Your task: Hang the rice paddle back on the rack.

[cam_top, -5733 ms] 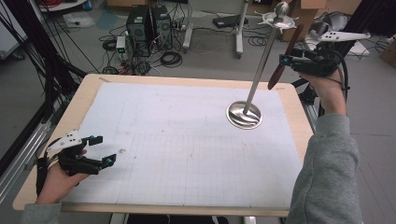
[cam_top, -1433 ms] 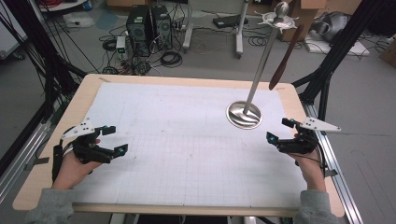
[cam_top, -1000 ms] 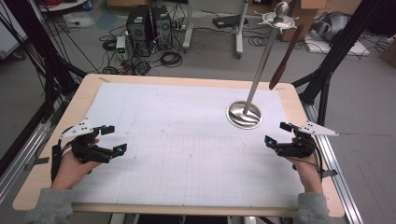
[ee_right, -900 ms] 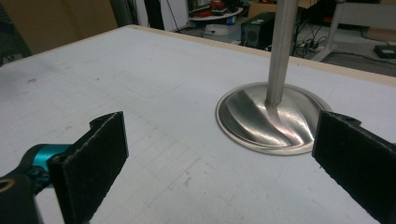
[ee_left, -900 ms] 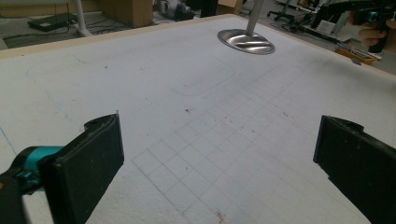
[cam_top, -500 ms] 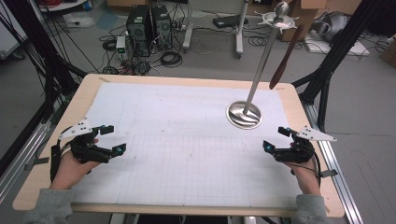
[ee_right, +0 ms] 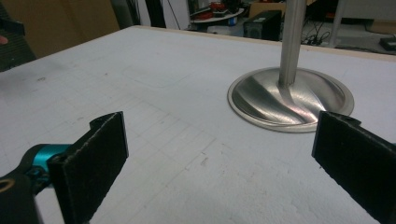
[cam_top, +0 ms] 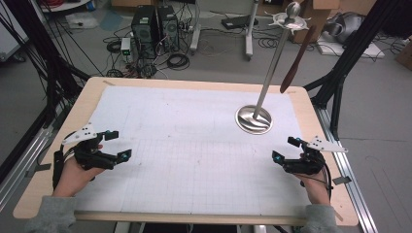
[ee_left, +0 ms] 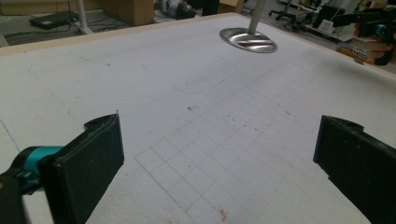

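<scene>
Claws sit at both near corners of the table (cam_top: 87, 102), one in each of our hands. Our left claw (cam_top: 119, 144) rests low over the white gridded mat (cam_top: 184, 145) near its left edge, jaws spread wide with nothing between them. In the left gripper view its two black jaws stand far apart over bare mat. Our right claw (cam_top: 284, 149) rests near the mat's right edge, pointing inward, and it too gapes wide and holds nothing. In the right gripper view its jaws frame the round steel base of a stand (ee_right: 289, 100), which lies just ahead of them and apart from both.

The stand (cam_top: 254, 119) is on the right half of the table, farther back than our right claw. A thin metal pole rises from its shiny disc base to a hooked top piece (cam_top: 290, 19). A dark brown wooden utensil (cam_top: 295, 60) hangs from that top, dangling beside the pole, clear of the table. Beyond the far edge, the floor holds computer towers (cam_top: 155, 24) and loose cables.
</scene>
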